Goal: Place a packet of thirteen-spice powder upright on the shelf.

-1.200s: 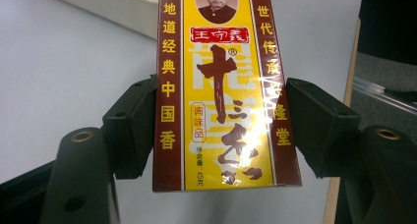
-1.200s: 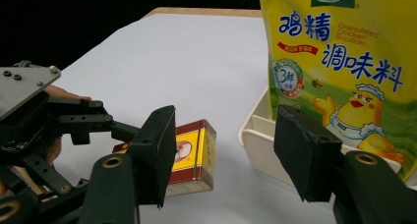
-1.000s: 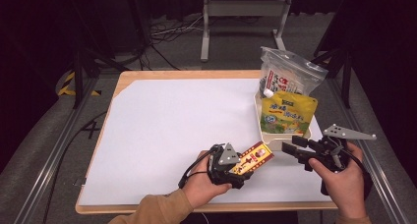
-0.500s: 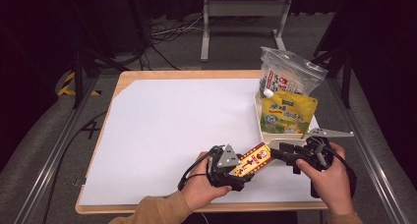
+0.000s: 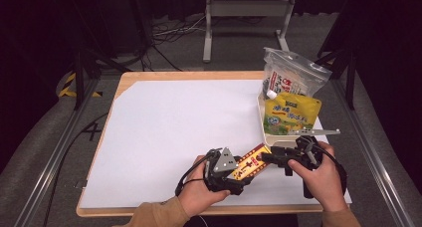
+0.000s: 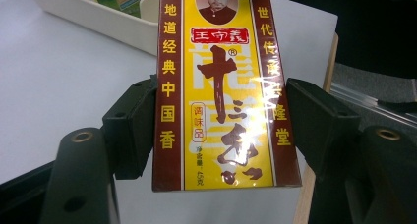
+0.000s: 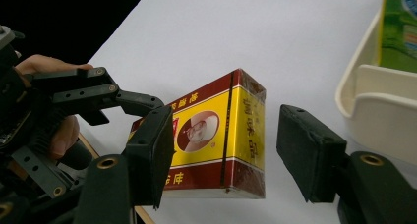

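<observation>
The red-and-yellow seasoning box (image 6: 223,96) sits near the front edge of the worktop (image 5: 164,127), held up off the white sheet (image 5: 169,117) and tilted so its far end points toward the white tray (image 5: 260,118). The left hand-held gripper (image 5: 234,170) clamps it: in the left gripper view both black jaws press the box's long red edges, one on each side. In the right gripper view the box (image 7: 216,135) stands on edge, its portrait label facing the camera.

The right hand-held gripper (image 5: 266,159) has come to the box's far end with its jaws wide; they have just been opening. The box's end lies between them, with a clear gap at one pad and the other just beside the label, not visibly pressing.

Beyond, the tray holds a yellow-green spouted pouch (image 5: 290,115), and a clear printed bag (image 5: 293,77) stands at its far end.
</observation>
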`<state>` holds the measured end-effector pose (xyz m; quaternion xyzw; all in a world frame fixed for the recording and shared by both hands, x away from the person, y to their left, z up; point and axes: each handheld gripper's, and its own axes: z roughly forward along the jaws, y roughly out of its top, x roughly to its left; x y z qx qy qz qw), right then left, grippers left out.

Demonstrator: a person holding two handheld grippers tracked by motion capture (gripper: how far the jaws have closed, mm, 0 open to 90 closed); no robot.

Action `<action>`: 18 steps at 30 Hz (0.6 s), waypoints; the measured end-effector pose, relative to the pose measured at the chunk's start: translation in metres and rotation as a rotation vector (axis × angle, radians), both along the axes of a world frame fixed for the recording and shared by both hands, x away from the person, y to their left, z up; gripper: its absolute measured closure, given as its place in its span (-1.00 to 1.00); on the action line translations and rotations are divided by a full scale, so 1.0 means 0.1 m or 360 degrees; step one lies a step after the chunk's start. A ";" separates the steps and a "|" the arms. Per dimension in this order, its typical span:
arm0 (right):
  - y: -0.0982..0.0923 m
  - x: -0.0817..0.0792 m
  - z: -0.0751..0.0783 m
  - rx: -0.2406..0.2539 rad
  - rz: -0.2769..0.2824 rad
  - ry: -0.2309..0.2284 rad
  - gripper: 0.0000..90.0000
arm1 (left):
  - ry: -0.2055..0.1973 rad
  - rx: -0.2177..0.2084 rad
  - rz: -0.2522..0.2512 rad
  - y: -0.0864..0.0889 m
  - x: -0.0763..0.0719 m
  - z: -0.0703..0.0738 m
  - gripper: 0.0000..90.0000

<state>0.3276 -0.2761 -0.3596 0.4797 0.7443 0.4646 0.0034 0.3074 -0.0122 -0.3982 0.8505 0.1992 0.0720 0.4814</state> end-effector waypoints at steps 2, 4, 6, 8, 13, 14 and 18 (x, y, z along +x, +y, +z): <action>0.03 0.01 -0.01 0.0006 0.0013 0.0017 -0.13 | 0.0002 0.0001 0.0008 0.01 -0.01 0.00 -0.28; 0.05 0.03 -0.03 0.0008 0.0030 0.0032 -0.13 | -0.0005 0.0000 0.0007 0.02 -0.01 0.00 -0.28; 0.07 0.04 -0.04 0.0010 0.0038 0.0049 -0.14 | -0.0006 -0.0008 0.0009 0.02 -0.01 0.00 -0.28; 0.07 0.05 -0.06 0.0018 0.0046 0.0066 -0.15 | -0.0011 -0.0011 0.0007 0.02 -0.01 0.01 -0.28; 0.08 0.05 -0.07 0.0035 0.0062 0.0108 -0.15 | -0.0022 -0.0019 0.0002 0.02 -0.01 0.01 -0.28; 0.09 0.05 -0.08 0.0036 0.0062 0.0110 -0.15 | -0.0026 -0.0021 0.0000 0.02 -0.01 0.01 -0.28; 0.08 0.05 -0.08 0.0038 0.0067 0.0119 -0.10 | -0.0030 -0.0022 -0.0007 0.01 -0.02 0.01 -0.28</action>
